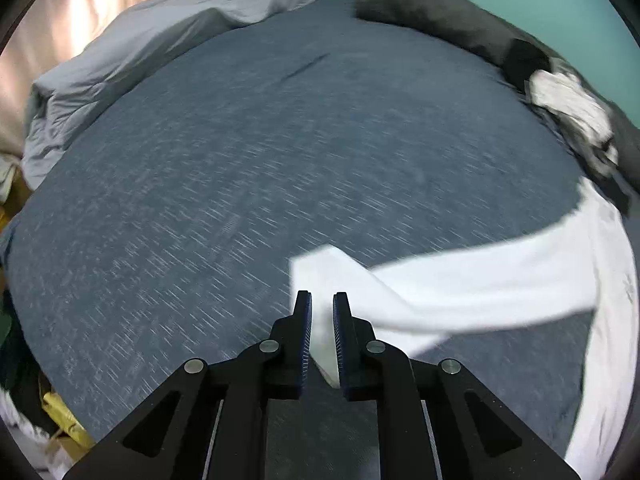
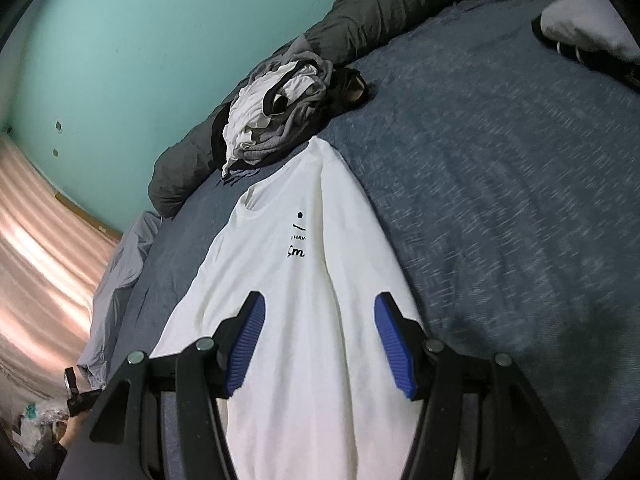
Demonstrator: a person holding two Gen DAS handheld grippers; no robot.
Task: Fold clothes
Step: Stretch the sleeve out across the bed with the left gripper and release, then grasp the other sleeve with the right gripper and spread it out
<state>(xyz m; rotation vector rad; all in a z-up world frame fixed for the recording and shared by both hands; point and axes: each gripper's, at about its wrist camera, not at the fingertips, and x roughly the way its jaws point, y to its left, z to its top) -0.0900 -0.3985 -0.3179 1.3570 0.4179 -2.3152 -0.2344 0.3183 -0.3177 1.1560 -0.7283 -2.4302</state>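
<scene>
Jaws of the left gripper (image 1: 322, 300) stand slightly parted around the sleeve (image 1: 400, 284) of the white T-shirt (image 2: 292, 280) on the bed (image 1: 240, 160), while the right gripper (image 2: 320, 312) hovers released above its body, so the barely pinched sleeve may slip free and spoil the fold.

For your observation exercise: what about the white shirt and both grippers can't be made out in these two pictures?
- Shirt print: right wrist view, a fold hides part of the lettering.
- Shirt hem: right wrist view, cut off by the bottom edge.
- Left gripper on the sleeve: left wrist view, motion blur; whether the pads press is unclear.
</scene>
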